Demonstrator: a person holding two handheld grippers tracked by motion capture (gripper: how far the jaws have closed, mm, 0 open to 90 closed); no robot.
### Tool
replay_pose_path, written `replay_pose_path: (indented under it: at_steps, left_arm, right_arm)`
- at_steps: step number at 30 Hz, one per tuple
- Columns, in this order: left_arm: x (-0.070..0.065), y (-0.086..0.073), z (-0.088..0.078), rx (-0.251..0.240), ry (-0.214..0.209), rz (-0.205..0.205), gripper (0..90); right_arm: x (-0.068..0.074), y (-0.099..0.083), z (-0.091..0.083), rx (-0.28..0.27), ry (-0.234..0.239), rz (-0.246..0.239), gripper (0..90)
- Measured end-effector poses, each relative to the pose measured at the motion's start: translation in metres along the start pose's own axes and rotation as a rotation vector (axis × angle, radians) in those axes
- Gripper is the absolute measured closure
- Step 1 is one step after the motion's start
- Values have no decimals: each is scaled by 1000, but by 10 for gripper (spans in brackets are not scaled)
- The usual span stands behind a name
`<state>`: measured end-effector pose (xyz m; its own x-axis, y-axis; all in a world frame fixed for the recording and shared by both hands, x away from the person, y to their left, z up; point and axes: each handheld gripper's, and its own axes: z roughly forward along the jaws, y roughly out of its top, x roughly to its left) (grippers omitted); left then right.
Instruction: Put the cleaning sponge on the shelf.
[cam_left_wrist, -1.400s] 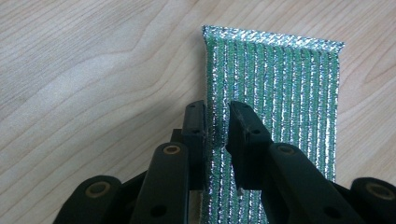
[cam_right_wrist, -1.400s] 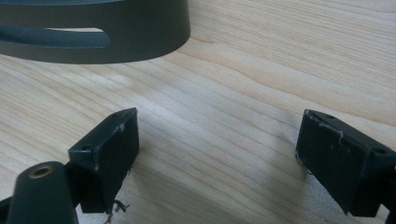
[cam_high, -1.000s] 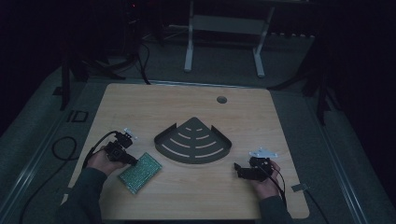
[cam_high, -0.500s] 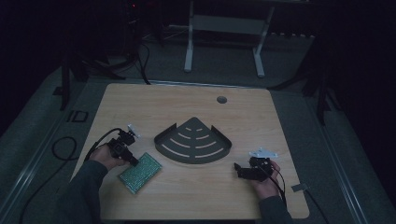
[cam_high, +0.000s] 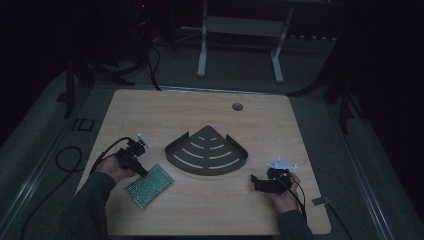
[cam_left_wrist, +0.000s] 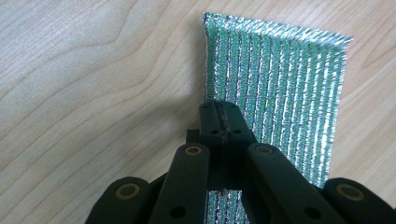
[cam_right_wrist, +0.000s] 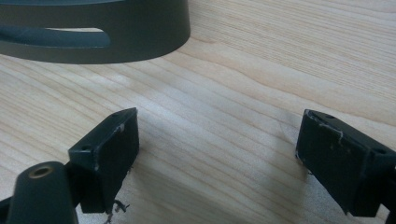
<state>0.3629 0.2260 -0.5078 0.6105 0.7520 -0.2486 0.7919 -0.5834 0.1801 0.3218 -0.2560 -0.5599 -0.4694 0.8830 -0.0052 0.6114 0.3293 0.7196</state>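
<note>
Dim room, wooden table (cam_high: 200, 210). Left tool (cam_left_wrist: 223, 122) pinches green foil sheet's (cam_left_wrist: 280, 84) edge: may slip, crease. Right tool (cam_right_wrist: 215, 158) wide open, empty.

In the left gripper view, the left tool (cam_left_wrist: 223, 122) covers the green sheet's (cam_left_wrist: 275, 88) near edge, so any pinch is unclear. The grey tray (cam_right_wrist: 93, 30) is cut off by the right gripper view's top edge.
</note>
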Motion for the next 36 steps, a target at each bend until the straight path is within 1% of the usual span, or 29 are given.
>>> replay_pose_path:
  at_steps: [4, 5, 6, 7, 9, 11, 16, 18, 19, 22, 26, 29, 32, 36]
  left_arm:
    - [-3, -2, -10, -21, 0, 8, 900]
    - [-3, -2, -10, -21, 0, 8, 900]
    - [-5, -2, -16, -31, 6, 14, 900]
    - [-5, -2, -18, -27, 7, 20, 900]
    - [-6, -2, -22, -35, 15, 22, 900]
    - [-8, -2, -27, -43, 29, 39, 900]
    - [-11, -1, -37, -61, 41, 46, 900]
    - [-14, 1, -42, -74, 53, 58, 900]
    - [-15, 2, -45, -77, 45, 57, 900]
    - [-16, 4, -52, -88, 58, 66, 900]
    - [-18, 7, -61, -106, 59, 69, 900]
    - [-20, 9, -67, -105, 66, 79, 900]
    - [-21, 12, -72, -111, 71, 81, 900]
    - [-24, 17, -78, -123, 95, 88, 900]
  right_arm:
    - [0, 0, 0, 0, 0, 0, 129]
    - [0, 0, 0, 0, 0, 0, 129]
    - [0, 0, 0, 0, 0, 0, 129]
    - [0, 0, 0, 0, 0, 0, 129]
    - [0, 0, 0, 0, 0, 0, 129]
    - [0, 0, 0, 0, 0, 0, 129]
    - [0, 0, 0, 0, 0, 0, 129]
    - [0, 0, 0, 0, 0, 0, 129]
    - [0, 0, 0, 0, 0, 0, 129]
    - [0, 0, 0, 0, 0, 1, 129]
    - [0, 0, 0, 0, 0, 0, 129]
    - [0, 0, 0, 0, 0, 0, 129]
    - [0, 0, 0, 0, 0, 0, 129]
    - [0, 0, 0, 0, 0, 0, 129]
